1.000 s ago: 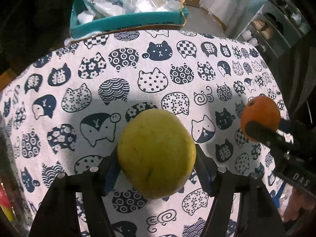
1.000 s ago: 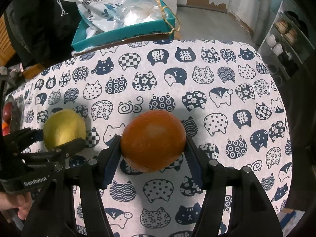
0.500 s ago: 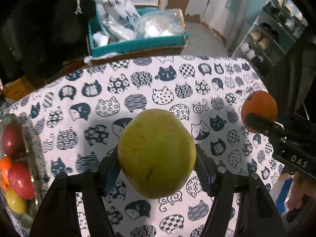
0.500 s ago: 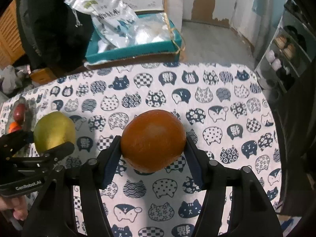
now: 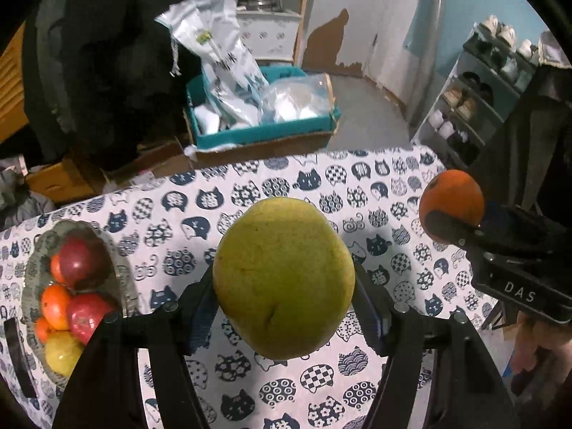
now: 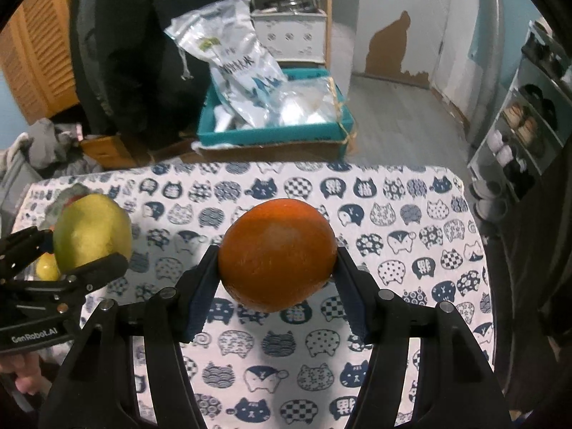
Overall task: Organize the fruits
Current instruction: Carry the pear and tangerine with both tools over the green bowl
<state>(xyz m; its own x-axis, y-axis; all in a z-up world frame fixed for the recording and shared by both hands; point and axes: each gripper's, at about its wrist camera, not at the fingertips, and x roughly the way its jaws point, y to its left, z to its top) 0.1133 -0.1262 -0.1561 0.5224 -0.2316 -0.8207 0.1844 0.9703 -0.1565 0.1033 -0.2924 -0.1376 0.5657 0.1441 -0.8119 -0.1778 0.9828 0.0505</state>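
Note:
My left gripper (image 5: 284,286) is shut on a large yellow-green pear (image 5: 284,275), held in the air above the cat-print tablecloth (image 5: 279,186). My right gripper (image 6: 277,264) is shut on an orange (image 6: 277,254), also lifted off the cloth. In the left wrist view the orange (image 5: 452,202) and the right gripper (image 5: 454,221) show at the right. In the right wrist view the pear (image 6: 91,234) and the left gripper (image 6: 85,243) show at the left. A glass fruit bowl (image 5: 123,279) at the table's left end holds red apples (image 5: 84,264), small oranges and a yellow fruit.
Beyond the table's far edge stands a teal box (image 5: 261,132) with plastic bags. A shoe rack (image 5: 475,107) stands at the right, a dark coat (image 5: 100,53) hangs at the back left. A hand (image 5: 536,339) holds the right gripper.
Both grippers have risen with their fruit and tilted upward, so the table looks smaller and farther. The fruit bowl has come into the left wrist view at the left.

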